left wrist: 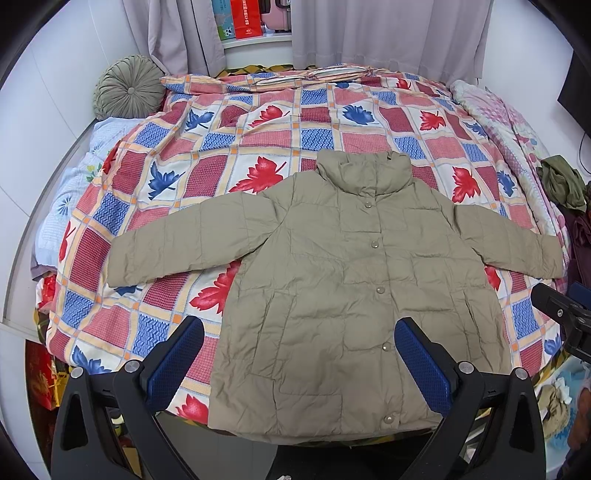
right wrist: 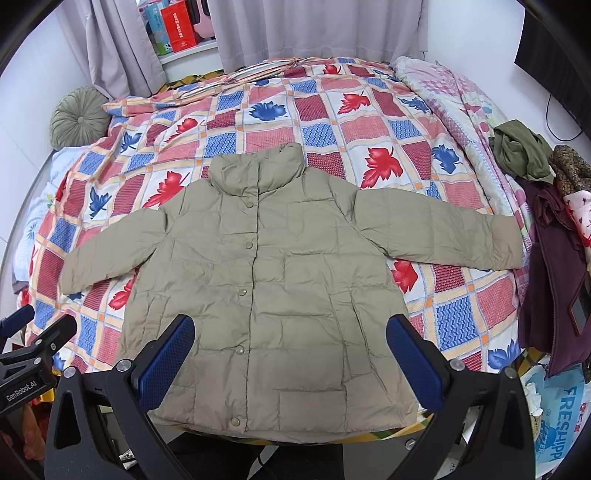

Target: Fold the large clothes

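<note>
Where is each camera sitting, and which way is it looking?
Left wrist: sits on the left gripper, above the bed's near edge, facing the jacket; its blue-padded fingers and the right gripper's edge show.
Right wrist: sits on the right gripper, facing the same way; its fingers and the left gripper's edge show.
Shared: jacket, leaf-patterned quilt, curtains, round cushion.

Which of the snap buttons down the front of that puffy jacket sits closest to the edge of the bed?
The lowest snap on the khaki puffer jacket, right at the hem by the bed's near edge. The other four run up the placket toward the collar.
</note>
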`<action>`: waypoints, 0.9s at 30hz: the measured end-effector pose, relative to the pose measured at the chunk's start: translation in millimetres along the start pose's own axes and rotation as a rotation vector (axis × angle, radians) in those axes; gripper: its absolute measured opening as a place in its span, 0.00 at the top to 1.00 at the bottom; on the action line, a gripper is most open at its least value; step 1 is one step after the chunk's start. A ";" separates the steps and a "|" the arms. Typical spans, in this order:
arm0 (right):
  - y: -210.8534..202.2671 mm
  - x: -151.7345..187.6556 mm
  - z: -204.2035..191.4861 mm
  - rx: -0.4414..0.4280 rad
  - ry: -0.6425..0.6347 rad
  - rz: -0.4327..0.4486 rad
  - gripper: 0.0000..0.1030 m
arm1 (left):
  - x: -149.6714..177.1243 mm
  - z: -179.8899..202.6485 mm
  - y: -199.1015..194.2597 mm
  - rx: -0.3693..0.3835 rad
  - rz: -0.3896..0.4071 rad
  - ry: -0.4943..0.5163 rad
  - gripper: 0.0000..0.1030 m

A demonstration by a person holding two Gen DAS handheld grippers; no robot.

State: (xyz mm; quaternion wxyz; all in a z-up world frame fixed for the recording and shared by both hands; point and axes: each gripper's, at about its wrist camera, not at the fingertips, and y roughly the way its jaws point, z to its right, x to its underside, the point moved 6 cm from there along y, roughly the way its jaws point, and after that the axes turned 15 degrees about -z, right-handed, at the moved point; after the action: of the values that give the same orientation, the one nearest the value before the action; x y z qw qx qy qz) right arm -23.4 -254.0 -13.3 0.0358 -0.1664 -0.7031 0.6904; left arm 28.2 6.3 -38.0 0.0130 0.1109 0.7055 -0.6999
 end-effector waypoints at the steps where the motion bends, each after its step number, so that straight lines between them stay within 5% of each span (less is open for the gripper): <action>1: -0.9 -0.5 -0.5 0.000 0.000 0.000 0.00 | -0.1 0.0 0.1 0.000 0.000 0.000 0.00; 27: -2.0 -0.1 -1.6 -0.001 0.001 0.002 0.00 | 0.6 0.2 -0.1 0.001 0.002 0.001 0.00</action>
State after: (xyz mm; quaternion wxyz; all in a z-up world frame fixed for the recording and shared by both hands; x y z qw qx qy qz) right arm -23.2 -252.4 -11.2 0.0352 -0.1674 -0.7033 0.6900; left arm 27.6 6.1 -38.0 0.0134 0.1118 0.7052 -0.7000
